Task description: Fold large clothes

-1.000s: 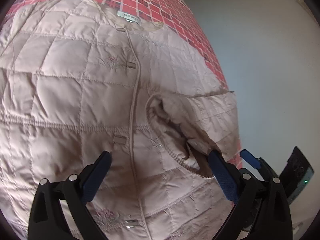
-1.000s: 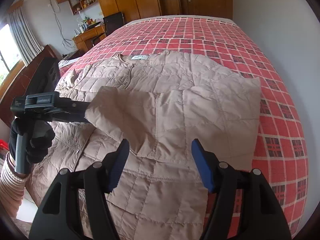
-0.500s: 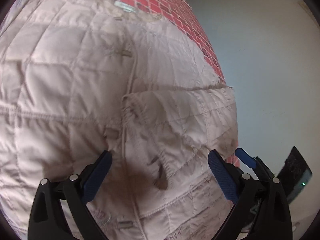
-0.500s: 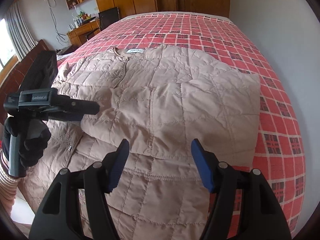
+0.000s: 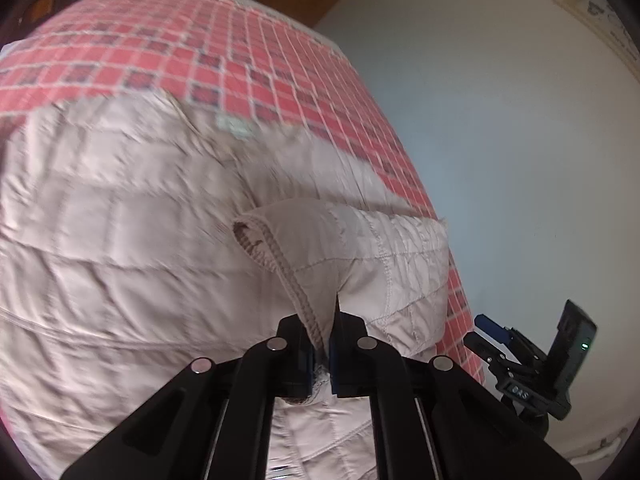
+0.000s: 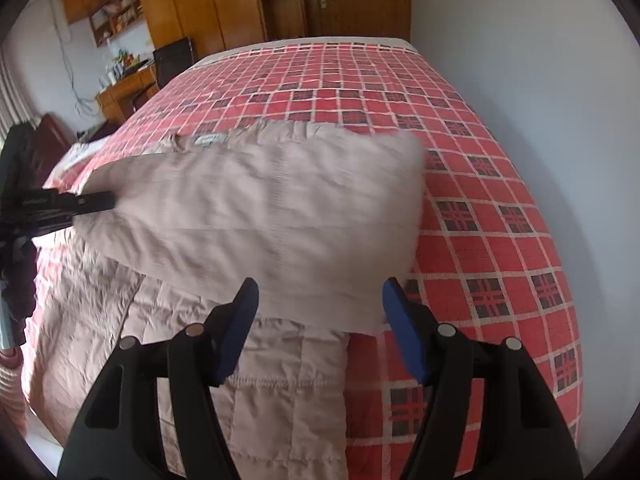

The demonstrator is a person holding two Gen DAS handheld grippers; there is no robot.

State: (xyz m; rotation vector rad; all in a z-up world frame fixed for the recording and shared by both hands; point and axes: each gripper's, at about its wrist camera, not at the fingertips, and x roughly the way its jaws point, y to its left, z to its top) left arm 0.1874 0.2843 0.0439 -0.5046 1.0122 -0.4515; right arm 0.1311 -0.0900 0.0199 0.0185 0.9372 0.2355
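Sleeve cuff [image 5: 280, 256] newly pinched by left hand-held gripper [image 5: 320, 344]

Your left wrist camera sits close over the jacket [image 5: 120, 240], looking along the left tongs [image 5: 320, 344] across the bed [image 5: 240, 68] toward the pale wall beyond it; the right tongs [image 5: 490, 326] show at that view's right edge. Your right wrist camera stands farther back from the jacket [image 6: 260, 208], facing up the length of the bed [image 6: 480, 200] toward the wooden cabinets [image 6: 240, 4], past the right tongs [image 6: 320, 320]. Both views share the jacket, its collar label and the checked bed cover; the left tongs [image 6: 110, 200] appear at the jacket's left side in the right view.
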